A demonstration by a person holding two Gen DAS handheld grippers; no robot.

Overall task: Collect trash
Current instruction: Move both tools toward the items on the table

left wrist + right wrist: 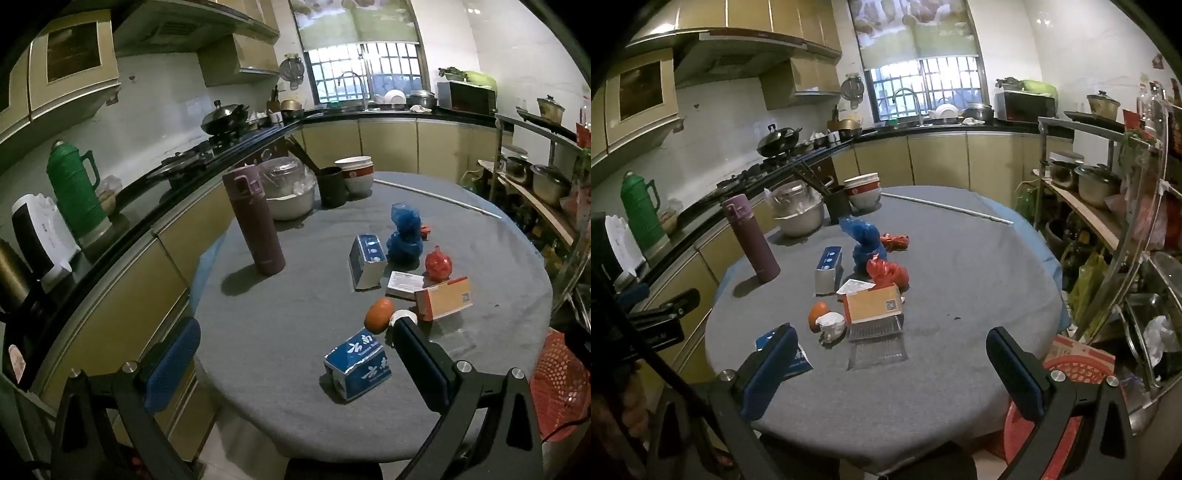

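Left wrist view: the left gripper (291, 363) hangs wide open and empty over the near edge of the round table (277, 317), a blue carton (357, 369) between its fingers. The right gripper (890, 365) gapes empty too; beyond it, mid-table, lie an orange box (874, 304), a crumpled white wad (832, 325) and red (886, 272) and blue bags (866, 240). A red basket (1071, 373) sits off the right edge.

Both wrist cams sit low at the near edge of the round table (280, 332), angled down and toward the window (923, 88) (left one closer to the counter), sharing the tabletop clutter.
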